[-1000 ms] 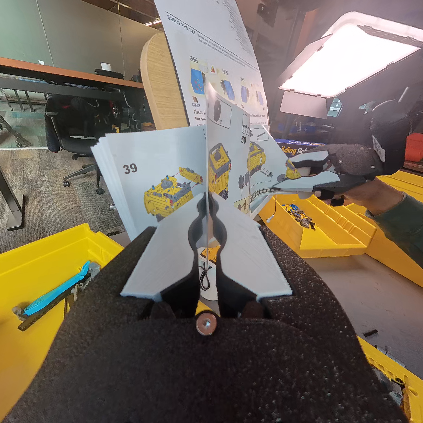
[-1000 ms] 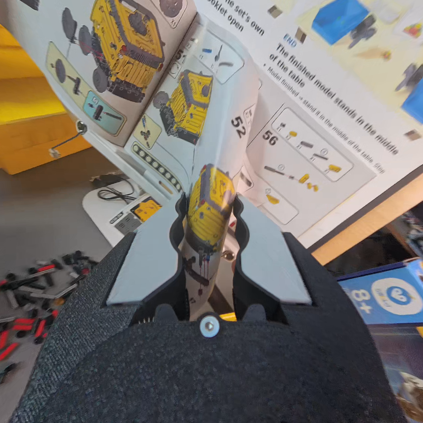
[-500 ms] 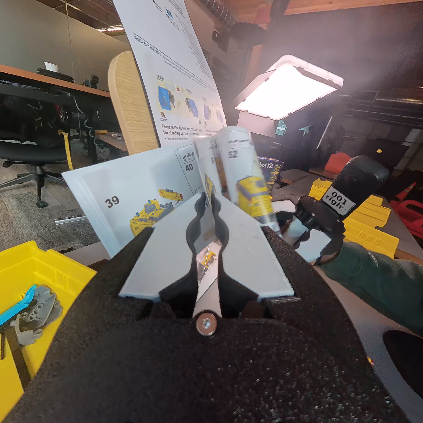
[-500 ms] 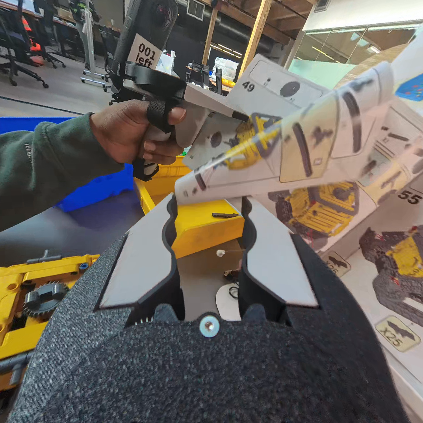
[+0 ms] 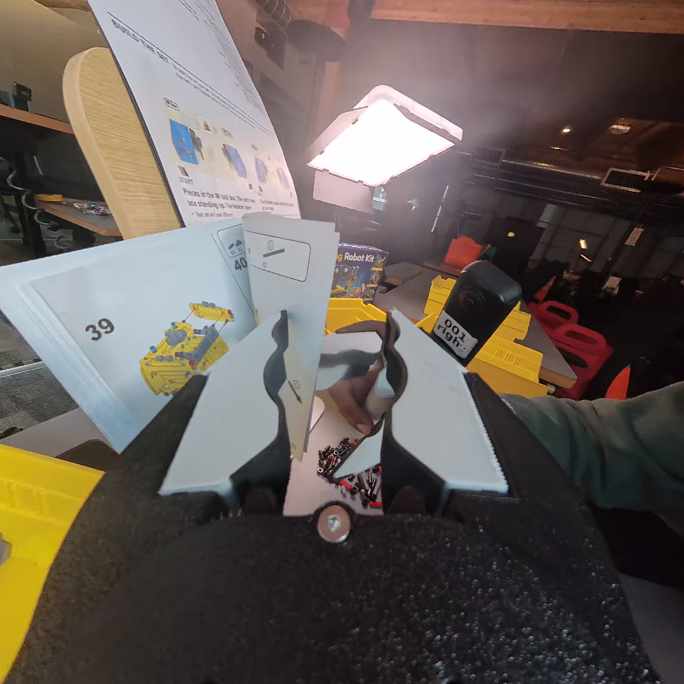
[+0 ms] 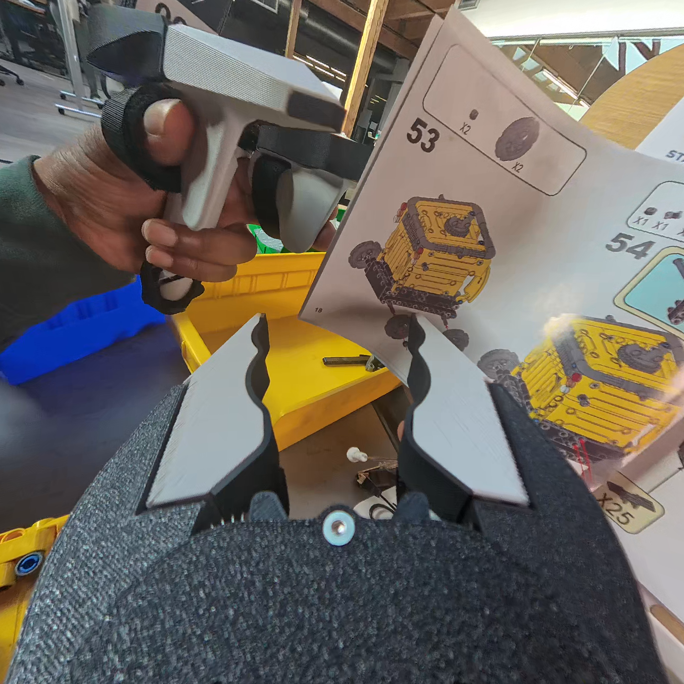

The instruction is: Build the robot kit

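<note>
Left gripper (image 5: 337, 318) spread wide, clamping nothing. Single loose page (image 5: 292, 281) of the booklet (image 5: 129, 296) standing upright in the gap, close against the left finger's inner face, clear of the other finger. Rest of booklet fanned open to the left, propped upright on the table (image 5: 44, 436).

Right gripper (image 6: 337, 318) also spread wide, holding nothing. Its right fingertip at the lower edge of an open page (image 6: 462, 185); touching or just in front, cannot tell. Nothing between the fingers but the yellow bin (image 6: 296, 388) behind them.

Booklet held by neither gripper, pages free.

Also in the right wrist view: other gripper up left, gripped by a hand (image 6: 111, 207); blue bin (image 6: 74, 325) below it; a dark stick-like part (image 6: 346, 361) inside the yellow bin.

Also in the left wrist view: pile of small black and red parts (image 5: 348, 462) on the table just under the fingers; big printed sheet (image 5: 207, 111) standing behind the booklet; kit box (image 5: 359, 274) and lit light panel (image 5: 385, 144) farther back.
</note>
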`<state>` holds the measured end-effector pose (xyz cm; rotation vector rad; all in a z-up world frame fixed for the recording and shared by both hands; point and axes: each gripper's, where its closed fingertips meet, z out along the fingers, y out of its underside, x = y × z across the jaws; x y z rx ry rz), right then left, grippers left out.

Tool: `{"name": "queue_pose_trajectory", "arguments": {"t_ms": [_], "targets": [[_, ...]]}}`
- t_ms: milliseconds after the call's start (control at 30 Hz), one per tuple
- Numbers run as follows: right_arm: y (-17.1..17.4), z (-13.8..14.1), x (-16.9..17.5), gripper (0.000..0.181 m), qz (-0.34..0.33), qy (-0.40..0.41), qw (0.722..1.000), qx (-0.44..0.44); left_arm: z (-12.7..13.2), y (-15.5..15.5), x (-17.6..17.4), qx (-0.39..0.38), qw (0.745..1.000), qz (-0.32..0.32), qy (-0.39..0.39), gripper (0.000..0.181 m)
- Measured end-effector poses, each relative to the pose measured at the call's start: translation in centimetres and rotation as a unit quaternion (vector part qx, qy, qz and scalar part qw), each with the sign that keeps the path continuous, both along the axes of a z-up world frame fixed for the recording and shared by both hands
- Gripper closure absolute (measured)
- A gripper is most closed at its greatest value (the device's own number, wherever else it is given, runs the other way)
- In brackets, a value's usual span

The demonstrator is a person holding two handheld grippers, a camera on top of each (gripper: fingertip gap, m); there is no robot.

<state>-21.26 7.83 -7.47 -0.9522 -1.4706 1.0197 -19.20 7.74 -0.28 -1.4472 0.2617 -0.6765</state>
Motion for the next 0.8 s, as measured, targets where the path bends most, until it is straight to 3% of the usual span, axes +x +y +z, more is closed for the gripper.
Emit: {"name": "queue_pose_trajectory", "arguments": {"t_ms": [67, 167, 267, 467, 633, 733, 800], "targets": [[-0.3, 0.0, -0.2, 0.105, 0.004, -0.001, 1.000, 0.000, -0.5, 0.8, -1.0, -0.011, 0.999, 0.046, 0.015, 0.156], [-0.7, -0.2, 0.0, 0.105, 0.011, -0.003, 1.000, 0.004, -1.7, 1.7, -3.1, -0.036, 0.991, 0.122, 0.048, 0.180], [-1.2, -0.2, 0.8, 0.104, 0.022, -0.003, 1.000, 0.002, -2.0, 1.9, -4.8, -0.041, 0.982, 0.175, 0.065, 0.181], [0.1, 0.6, 4.1, 0.111, 0.004, 0.024, 1.000, 0.007, -1.5, 1.7, -6.4, -0.032, 0.972, 0.223, 0.065, 0.181], [7.9, 1.2, 7.7, 0.112, -0.133, 0.041, 0.990, 0.025, -1.4, 2.0, -6.9, -0.029, 0.965, 0.251, 0.072, 0.181], [15.5, 2.9, 11.1, 0.112, -0.248, 0.060, 0.966, 0.046, -1.6, 2.2, -7.0, -0.032, 0.961, 0.262, 0.082, 0.181], [20.9, 4.3, 13.9, 0.101, -0.311, 0.076, 0.947, 0.020, -1.6, 2.2, -7.0, -0.032, 0.960, 0.265, 0.084, 0.181]]}}
